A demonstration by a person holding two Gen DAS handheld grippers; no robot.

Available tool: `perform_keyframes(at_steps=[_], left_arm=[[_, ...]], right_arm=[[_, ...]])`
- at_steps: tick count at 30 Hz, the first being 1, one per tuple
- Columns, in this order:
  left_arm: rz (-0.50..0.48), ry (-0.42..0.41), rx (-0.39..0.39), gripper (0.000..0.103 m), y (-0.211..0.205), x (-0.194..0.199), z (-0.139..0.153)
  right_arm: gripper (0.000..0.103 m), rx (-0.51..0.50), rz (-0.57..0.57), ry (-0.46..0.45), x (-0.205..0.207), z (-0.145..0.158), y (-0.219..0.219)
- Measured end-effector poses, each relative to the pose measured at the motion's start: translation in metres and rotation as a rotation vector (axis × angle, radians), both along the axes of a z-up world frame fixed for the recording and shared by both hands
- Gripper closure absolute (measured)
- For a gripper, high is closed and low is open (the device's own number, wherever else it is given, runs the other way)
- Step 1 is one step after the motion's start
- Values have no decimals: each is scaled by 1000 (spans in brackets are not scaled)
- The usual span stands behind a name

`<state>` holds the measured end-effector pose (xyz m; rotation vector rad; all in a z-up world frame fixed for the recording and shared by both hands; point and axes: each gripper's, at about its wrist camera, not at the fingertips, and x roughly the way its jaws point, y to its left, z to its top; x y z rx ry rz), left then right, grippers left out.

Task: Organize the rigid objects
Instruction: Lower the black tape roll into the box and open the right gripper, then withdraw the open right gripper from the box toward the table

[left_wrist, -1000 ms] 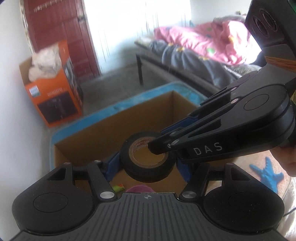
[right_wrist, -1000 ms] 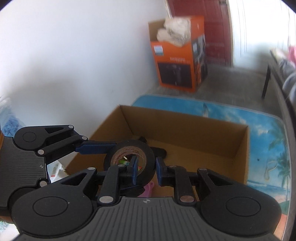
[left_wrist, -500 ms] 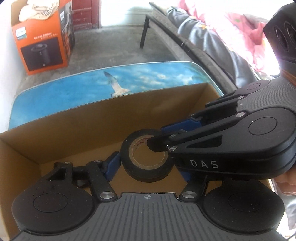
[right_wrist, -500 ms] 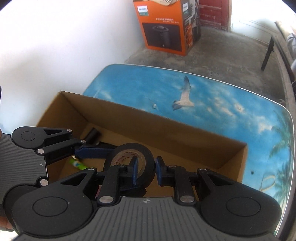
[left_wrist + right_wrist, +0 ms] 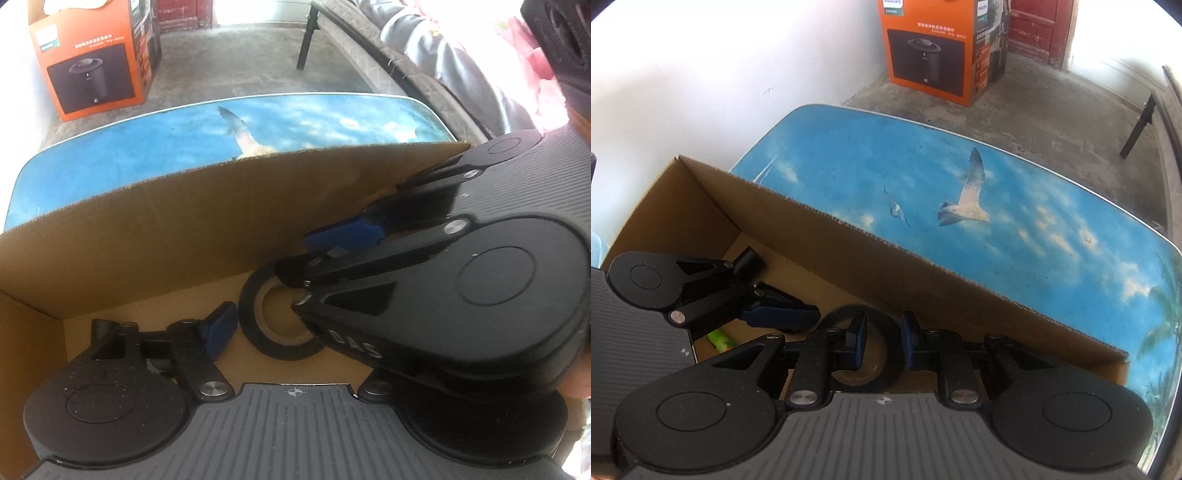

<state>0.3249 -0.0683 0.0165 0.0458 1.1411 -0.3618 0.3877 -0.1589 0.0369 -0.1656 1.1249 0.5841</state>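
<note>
Counts: 1 black tape roll [image 5: 275, 325], 1 cardboard box [image 5: 184, 225], 2 grippers, 1 orange carton [image 5: 934, 44] on floor by wall. Table [image 5: 1015, 206] w/ blue sky print, 2 gulls on it.

Tape roll sits inside the box, low near its floor.

Right gripper [image 5: 884, 341]: fingers nearly together, pinching roll's wall, one pad inside the core, one outside.

Left gripper [image 5: 280, 332]: jaws opening; left blue pad [image 5: 221, 330] just beside roll, seems off it; other pad hidden behind right gripper.

Hard to make out: green item [image 5: 720, 339] and dark cylinder [image 5: 750, 260] in box, both partly covered. Bed w/ pink bedding cut off, overexposed.
</note>
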Motion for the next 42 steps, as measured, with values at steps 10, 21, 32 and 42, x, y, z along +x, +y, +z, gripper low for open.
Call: perform_keyframes(at_steps=[10, 21, 32, 42], left_arm=[[0, -77, -40, 18, 3, -31, 49], [24, -252, -167, 8, 29, -135, 126], [54, -463, -146, 4, 45, -260, 102], [14, -540, -56, 5, 11, -299, 31]], right_arm=[[79, 211, -65, -114, -50, 70, -38], [52, 484, -153, -262, -190, 127, -116], [51, 621, -301, -328, -294, 81, -131], [52, 527, -316, -325, -312, 46, -99]])
